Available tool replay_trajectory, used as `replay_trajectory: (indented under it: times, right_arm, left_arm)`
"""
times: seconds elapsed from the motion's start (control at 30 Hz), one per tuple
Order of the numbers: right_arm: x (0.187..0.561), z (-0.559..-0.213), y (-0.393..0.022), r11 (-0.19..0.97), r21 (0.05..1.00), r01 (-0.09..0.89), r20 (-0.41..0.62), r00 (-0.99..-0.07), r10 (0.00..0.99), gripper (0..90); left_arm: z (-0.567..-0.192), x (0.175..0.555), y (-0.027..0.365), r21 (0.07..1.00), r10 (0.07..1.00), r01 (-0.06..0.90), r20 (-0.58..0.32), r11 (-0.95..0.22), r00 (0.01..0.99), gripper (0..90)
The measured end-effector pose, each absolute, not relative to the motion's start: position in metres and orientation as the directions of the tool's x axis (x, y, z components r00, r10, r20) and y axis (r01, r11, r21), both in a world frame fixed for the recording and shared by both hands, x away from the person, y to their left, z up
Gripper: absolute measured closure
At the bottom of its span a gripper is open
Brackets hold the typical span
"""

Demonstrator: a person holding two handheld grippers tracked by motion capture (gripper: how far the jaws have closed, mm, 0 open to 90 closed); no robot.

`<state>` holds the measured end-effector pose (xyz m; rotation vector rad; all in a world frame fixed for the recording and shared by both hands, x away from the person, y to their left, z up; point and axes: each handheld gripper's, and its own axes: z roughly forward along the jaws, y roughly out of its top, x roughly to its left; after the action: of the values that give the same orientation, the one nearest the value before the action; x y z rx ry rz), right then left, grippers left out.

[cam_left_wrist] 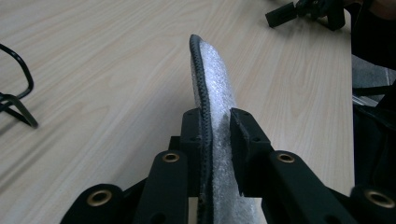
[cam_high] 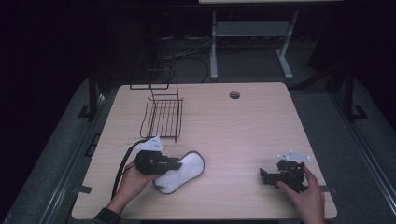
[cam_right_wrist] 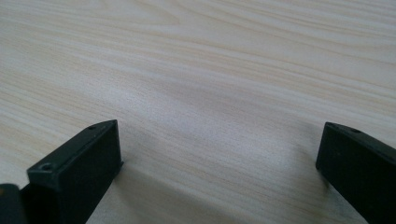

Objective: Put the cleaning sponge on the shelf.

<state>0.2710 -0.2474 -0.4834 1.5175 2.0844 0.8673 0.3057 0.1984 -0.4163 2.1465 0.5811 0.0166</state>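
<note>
Left gripper (cam_left_wrist: 215, 122) first: its jaws pinch the white insole (cam_high: 181, 171) by its dark-edged rim, holding it on edge near the front left of the table (cam_high: 243, 140). We judge the step to be lifting it toward the wire rack (cam_high: 162, 116) just behind. We want the grip well onto the rim, since the insole is soft and will sag from its free end; we raise it slowly and keep it clear of the rack's front wire. Our right gripper (cam_high: 279, 176) rests near the table's right edge with jaws wide apart, holding nothing, and can steady the drooping end.
</note>
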Motion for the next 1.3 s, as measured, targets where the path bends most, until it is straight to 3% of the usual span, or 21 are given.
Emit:
replay_trajectory:
  times: [0.63, 1.3]
  right_arm:
    - [0.271, -0.483, -0.247, 0.211, 0.695, 0.687, 0.027, -0.318, 0.948, 0.0]
    - [0.271, -0.483, -0.247, 0.211, 0.695, 0.687, 0.027, -0.317, 0.948, 0.0]
  left_arm:
    - [-0.398, 0.308, 0.206, 0.78, 0.422, 0.366, -0.145, -0.508, 0.895, 78.7]
    - [-0.378, 0.326, 0.219, 0.8, 0.444, 0.376, -0.156, -0.467, 0.882, 78.5]
